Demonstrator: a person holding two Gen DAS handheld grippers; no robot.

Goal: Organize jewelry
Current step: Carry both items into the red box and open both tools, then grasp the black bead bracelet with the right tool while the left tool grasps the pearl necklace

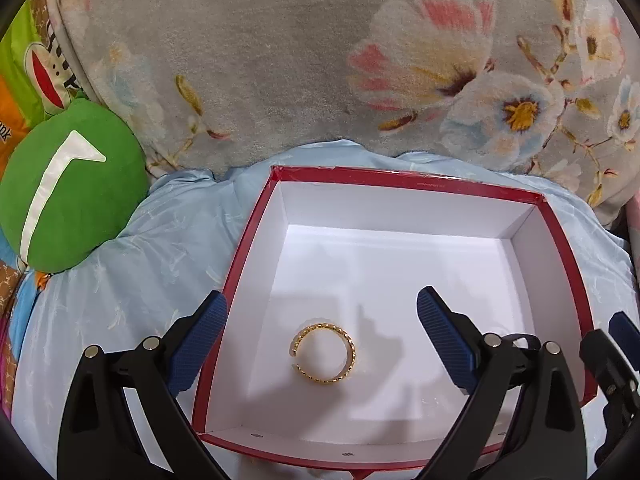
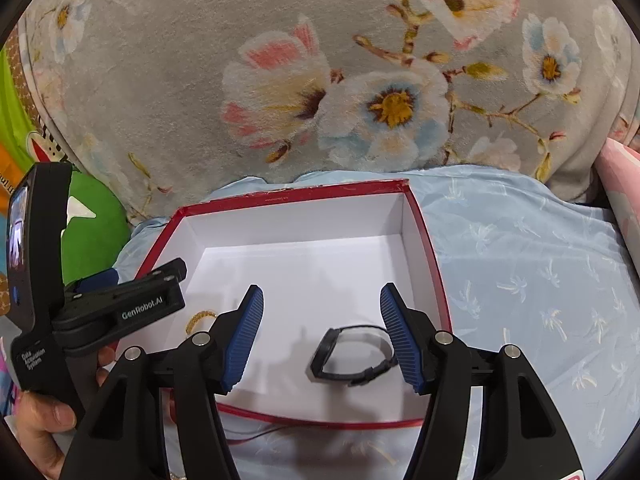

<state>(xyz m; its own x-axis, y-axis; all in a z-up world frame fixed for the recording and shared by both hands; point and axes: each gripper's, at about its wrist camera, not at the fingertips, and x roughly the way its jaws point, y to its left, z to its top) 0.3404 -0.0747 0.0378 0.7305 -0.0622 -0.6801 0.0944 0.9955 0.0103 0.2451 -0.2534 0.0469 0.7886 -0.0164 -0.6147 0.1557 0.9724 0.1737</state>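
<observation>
The thin gold open ring (image 1: 322,353) and black strap watch (image 2: 352,356) lie inside the red-rimmed white cardboard box (image 1: 404,194). Both are judged light and slippery; the watch's strap is best pinched. The left claw (image 1: 322,338) is spread wide and the right claw (image 2: 320,338) partly spread, with nothing held.

**Soft things around the working place**

A grey plush blanket (image 1: 260,60) with large printed flowers fills the upper part of both views, from about 10 o'clock to 2 o'clock. The flowers are white, pink and pale blue with yellow centres. Below it lies a light blue bedsheet (image 1: 132,264) with a small white plant pattern; in the right wrist view it spreads wide toward 3 o'clock. At 9 o'clock a green plush cushion (image 1: 76,192) with a white angled stripe rests on the sheet. Behind it, at 10 o'clock, is a green and orange cartoon-printed fabric (image 1: 28,64). A pink cloth (image 2: 620,176) shows at the 3 o'clock edge.
</observation>
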